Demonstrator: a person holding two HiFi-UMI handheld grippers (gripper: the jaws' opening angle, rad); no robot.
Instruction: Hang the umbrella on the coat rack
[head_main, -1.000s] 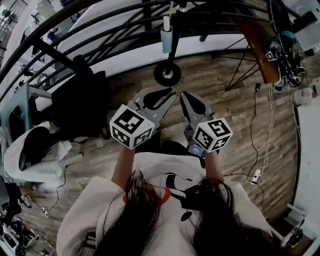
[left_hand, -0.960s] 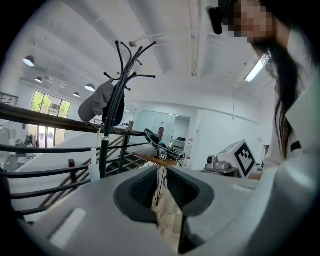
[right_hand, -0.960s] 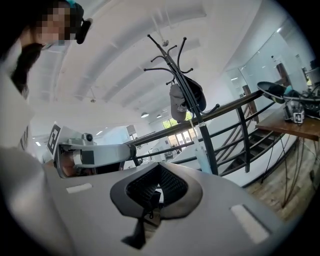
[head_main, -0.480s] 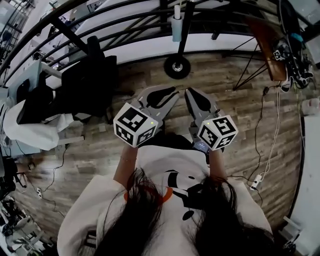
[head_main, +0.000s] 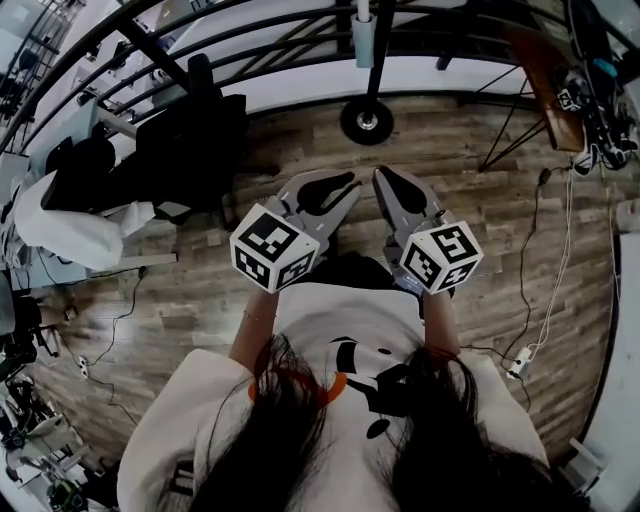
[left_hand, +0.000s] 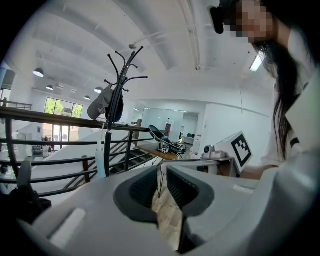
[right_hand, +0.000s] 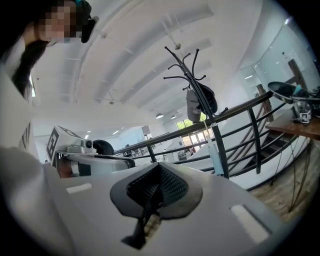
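My left gripper (head_main: 338, 188), near the coat rack's (head_main: 367, 119) base, has its jaws a sliver apart and empty. The head view cuts off the rack's top. The umbrella (head_main: 362, 40), slim, pale blue and furled, hangs beside the rack's pole; its strap is hard to make out. My right gripper (head_main: 387, 180) is closed on nothing.

Coat rack base (head_main: 367, 120) now higher and further right in head view, left gripper (head_main: 340, 185) and right gripper (head_main: 388, 178) shifted slightly rightward.
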